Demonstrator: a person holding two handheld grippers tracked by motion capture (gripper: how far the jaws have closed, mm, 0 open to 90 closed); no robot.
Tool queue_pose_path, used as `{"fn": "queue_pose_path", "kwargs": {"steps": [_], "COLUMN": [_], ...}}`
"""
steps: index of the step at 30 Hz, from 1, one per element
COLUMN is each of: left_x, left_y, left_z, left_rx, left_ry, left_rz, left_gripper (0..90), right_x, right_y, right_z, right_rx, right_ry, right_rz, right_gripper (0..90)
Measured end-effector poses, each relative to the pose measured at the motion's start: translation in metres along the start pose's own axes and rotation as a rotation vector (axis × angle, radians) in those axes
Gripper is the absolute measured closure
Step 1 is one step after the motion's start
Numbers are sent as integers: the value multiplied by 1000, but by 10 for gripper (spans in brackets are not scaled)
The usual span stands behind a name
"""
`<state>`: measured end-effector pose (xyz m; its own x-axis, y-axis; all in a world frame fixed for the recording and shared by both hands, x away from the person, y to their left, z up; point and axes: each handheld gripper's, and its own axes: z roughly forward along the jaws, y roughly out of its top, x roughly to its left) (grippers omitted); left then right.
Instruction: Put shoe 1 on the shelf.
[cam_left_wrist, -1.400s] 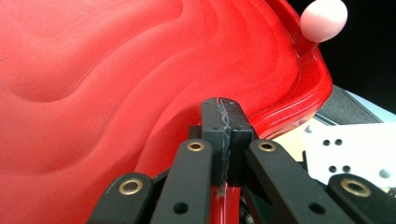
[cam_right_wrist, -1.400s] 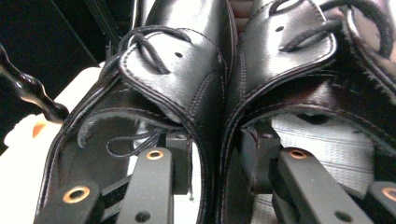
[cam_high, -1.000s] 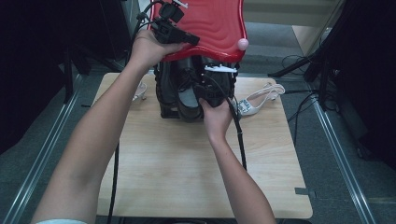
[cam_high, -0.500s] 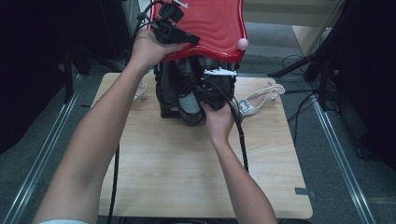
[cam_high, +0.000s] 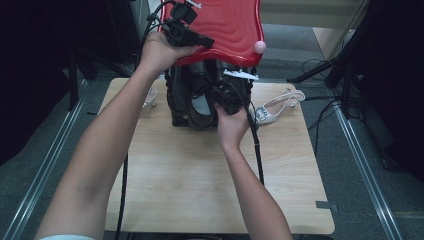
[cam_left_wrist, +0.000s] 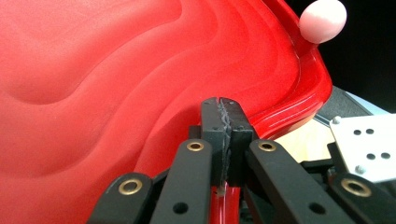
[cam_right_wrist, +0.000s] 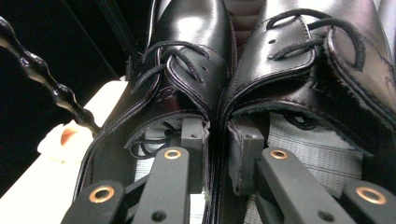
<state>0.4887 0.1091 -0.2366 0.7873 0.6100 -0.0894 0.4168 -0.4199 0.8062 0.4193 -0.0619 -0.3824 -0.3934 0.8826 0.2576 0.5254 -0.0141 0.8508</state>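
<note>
Black leather shoes (cam_right_wrist: 261, 70), a laced, glossy pair, stand side by side in a dark rack (cam_high: 176, 100) on the wooden table (cam_high: 200, 180). The right gripper (cam_right_wrist: 218, 154) has just been closing; its pads pinch the two touching inner walls of the pair, one jaw inside each shoe. Beyond, a white heeled sandal (cam_high: 277, 106) lies right of the rack. Farthest, the left gripper (cam_left_wrist: 223, 140) clamps the rim of a rippled red plastic lid (cam_high: 230, 27) bearing a pink knob (cam_high: 260, 47).
</note>
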Motion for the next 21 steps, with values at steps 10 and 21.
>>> {"fn": "queue_pose_path", "kwargs": {"steps": [10, 21], "left_x": [0, -1], "left_y": [-1, -1], "left_z": [0, 0], "left_rx": [-7, -7], "left_ry": [0, -1], "left_rz": [-3, -3], "left_gripper": [898, 897], "right_x": [12, 7], "right_y": [3, 3], "right_z": [14, 11], "right_rx": [-46, -18], "right_ry": [-45, 19], "right_rz": [-53, -42], "right_gripper": [764, 628]}}
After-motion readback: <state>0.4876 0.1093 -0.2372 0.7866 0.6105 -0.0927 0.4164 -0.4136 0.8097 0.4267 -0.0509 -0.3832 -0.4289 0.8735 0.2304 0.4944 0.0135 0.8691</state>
